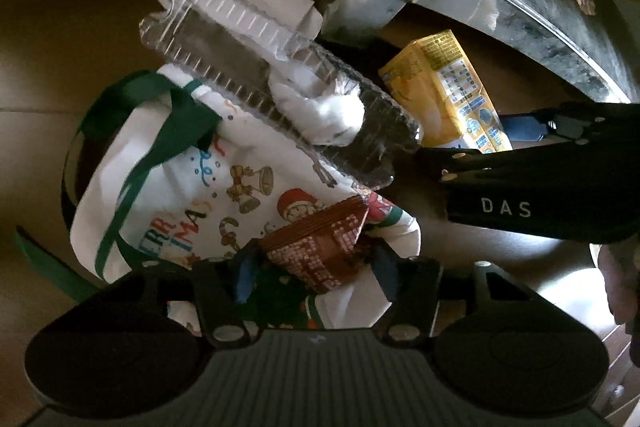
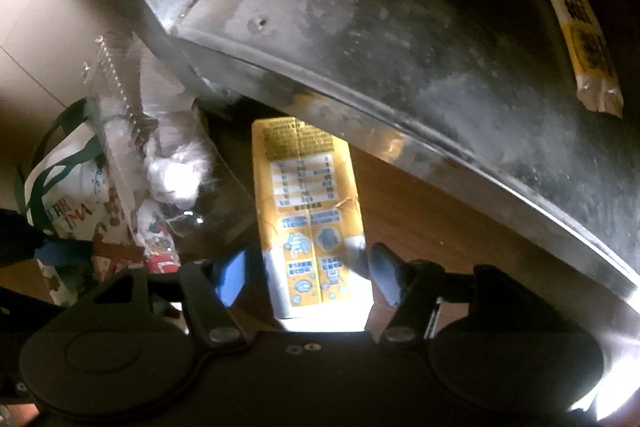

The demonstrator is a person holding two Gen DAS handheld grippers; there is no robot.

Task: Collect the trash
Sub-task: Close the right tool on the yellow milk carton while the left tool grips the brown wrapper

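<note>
Left hand-held gripper point(image 1: 316, 269) is clenching the brown carton point(image 1: 320, 247) over the festive bag point(image 1: 180, 195); right hand-held gripper point(image 2: 310, 277), released, is straddling the yellow carton point(image 2: 308, 203) on the floor — either could slip, the clear tray point(image 1: 256, 67) toppling.

Both views are dimly lit and darkened at the fisheye edges; glare is thrown on the carton point(image 2: 316, 227), and the right view is blurred.
</note>
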